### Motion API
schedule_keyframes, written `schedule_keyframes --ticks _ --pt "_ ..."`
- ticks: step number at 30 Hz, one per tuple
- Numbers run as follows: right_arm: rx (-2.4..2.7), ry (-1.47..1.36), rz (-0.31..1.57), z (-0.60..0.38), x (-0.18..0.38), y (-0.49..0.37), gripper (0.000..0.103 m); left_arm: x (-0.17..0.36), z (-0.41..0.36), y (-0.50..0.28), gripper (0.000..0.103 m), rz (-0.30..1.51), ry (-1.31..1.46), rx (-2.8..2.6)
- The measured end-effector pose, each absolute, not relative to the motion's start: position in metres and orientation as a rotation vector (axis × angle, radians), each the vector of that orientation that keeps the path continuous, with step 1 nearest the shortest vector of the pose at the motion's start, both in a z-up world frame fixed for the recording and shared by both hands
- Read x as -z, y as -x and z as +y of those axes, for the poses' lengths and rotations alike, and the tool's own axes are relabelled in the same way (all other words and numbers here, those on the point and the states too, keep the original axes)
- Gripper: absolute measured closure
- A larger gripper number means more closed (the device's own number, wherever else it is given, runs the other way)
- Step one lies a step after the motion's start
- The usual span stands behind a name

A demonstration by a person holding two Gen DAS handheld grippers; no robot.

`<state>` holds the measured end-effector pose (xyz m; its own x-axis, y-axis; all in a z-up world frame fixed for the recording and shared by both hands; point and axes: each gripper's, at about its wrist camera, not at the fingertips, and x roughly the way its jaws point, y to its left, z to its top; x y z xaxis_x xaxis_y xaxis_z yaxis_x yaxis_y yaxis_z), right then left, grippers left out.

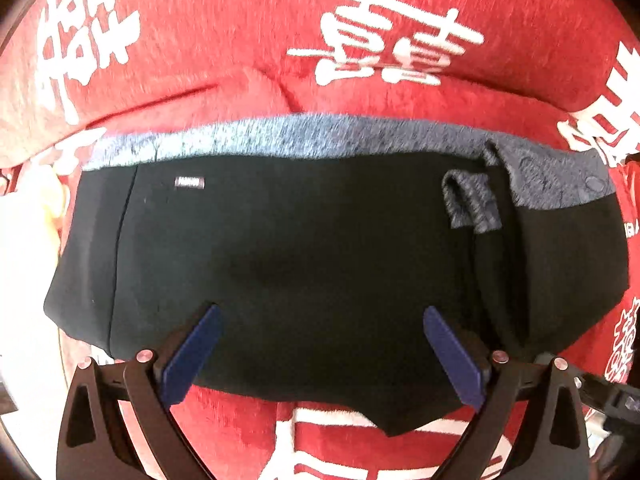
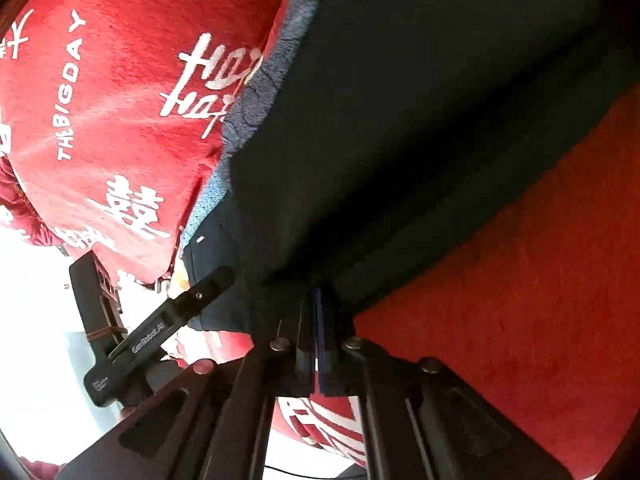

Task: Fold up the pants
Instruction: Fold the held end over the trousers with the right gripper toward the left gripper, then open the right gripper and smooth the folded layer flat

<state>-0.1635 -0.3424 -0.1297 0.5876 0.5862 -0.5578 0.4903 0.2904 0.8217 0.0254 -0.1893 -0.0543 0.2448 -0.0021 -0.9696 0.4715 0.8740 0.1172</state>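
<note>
pants: black pants [image 1: 304, 256] are lying folded on the red blanket [image 1: 240, 20], grey waistband [image 1: 280, 136] at the far edge | left gripper [image 1: 320, 352]: hanging just above them, jaws spread, holding nothing | right gripper [image 2: 316, 320]: jaws pressed together, pinching the near pants edge, probably to carry the next fold.

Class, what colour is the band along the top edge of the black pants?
Heathered grey-blue band on the pants; clearest in the left wrist view.

Black pants [image 1: 304, 248], white-lettered red cloth [image 1: 240, 20]
</note>
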Motion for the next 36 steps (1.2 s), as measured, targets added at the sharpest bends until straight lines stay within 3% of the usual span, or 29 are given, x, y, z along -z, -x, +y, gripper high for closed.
schedule_keyframes --ticks 3,5,7,9,12,14,16,19,26,29,32,36 --pt "-0.186 -1.259 1.044 -0.354 0.102 0.162 0.099 0.044 -0.208 -0.025 0.002 1.271 -0.421 0.365" --pt "-0.216 -1.151 1.004 -0.376 0.074 0.166 0.089 0.041 -0.226 -0.023 0.002 1.264 -0.424 0.391" --pt "-0.153 -1.069 0.949 -0.413 0.052 0.171 0.050 0.039 -0.247 -0.020 0.002 1.257 -0.434 0.423" --pt "-0.059 -1.036 0.899 -0.450 0.043 0.175 0.040 0.036 -0.269 -0.019 0.002 1.250 -0.447 0.457" --pt "0.076 -0.996 0.906 -0.506 0.056 0.165 0.040 0.036 -0.304 -0.016 0.002 1.245 -0.456 0.500" --pt "0.100 -1.018 0.957 -0.527 0.078 0.157 0.045 0.039 -0.322 -0.015 0.002 1.251 -0.452 0.516" --pt "0.050 -1.068 1.014 -0.535 0.104 0.144 0.068 0.043 -0.338 -0.013 0.002 1.260 -0.440 0.537" --pt "0.001 -1.082 1.100 -0.532 0.128 0.130 0.069 0.053 -0.353 -0.006 0.002 1.269 -0.448 0.553" --pt "0.000 -0.811 1.199 -0.496 0.106 0.112 0.069 0.095 -0.328 0.000 0.000 1.337 -0.464 0.438" --pt "0.053 -0.753 1.212 -0.483 0.103 0.104 0.065 0.095 -0.312 -0.002 0.000 1.380 -0.400 0.423" --pt "0.071 -0.663 1.231 -0.465 0.095 0.106 0.053 0.085 -0.302 0.001 0.000 1.363 -0.424 0.384" --pt "0.069 -0.635 1.243 -0.455 0.084 0.117 0.020 0.074 -0.280 0.005 0.000 1.362 -0.405 0.338"
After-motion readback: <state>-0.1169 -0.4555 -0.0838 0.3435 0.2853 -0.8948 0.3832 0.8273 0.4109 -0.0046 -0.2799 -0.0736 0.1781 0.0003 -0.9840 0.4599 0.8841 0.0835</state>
